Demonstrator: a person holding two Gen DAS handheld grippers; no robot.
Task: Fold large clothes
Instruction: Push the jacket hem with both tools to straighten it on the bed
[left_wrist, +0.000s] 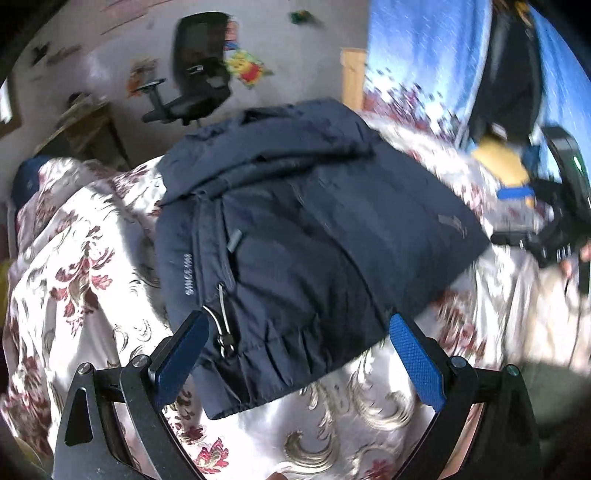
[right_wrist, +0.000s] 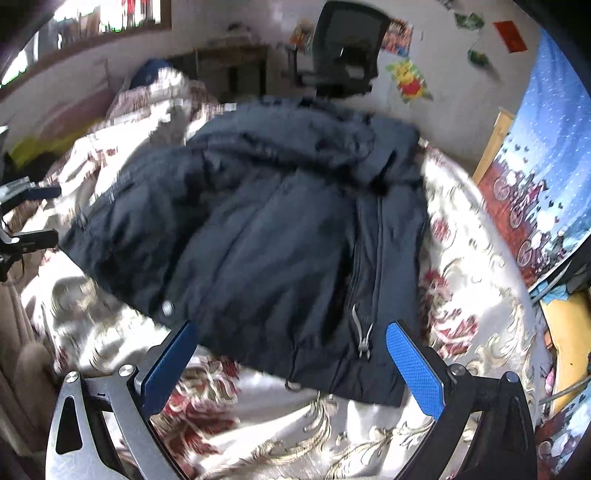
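A dark navy padded jacket (left_wrist: 314, 221) lies folded on a bed with a white and red floral satin cover (left_wrist: 74, 258). My left gripper (left_wrist: 299, 328) is open and empty, just above the jacket's near hem, its blue fingers (left_wrist: 417, 365) on either side. The jacket also shows in the right wrist view (right_wrist: 266, 236), with its zipper running toward me. My right gripper (right_wrist: 291, 336) is open and empty over the jacket's near edge. The right gripper also shows at the right edge of the left wrist view (left_wrist: 546, 236), beside the jacket. The left gripper shows at the left edge of the right wrist view (right_wrist: 37, 214).
A black office chair (left_wrist: 195, 70) and a wooden desk (left_wrist: 85, 133) stand by the far wall. A blue patterned curtain (left_wrist: 424, 48) hangs at the right. A pillow end (right_wrist: 155, 85) lies at the bed's far left. The bedcover (right_wrist: 461, 295) surrounds the jacket.
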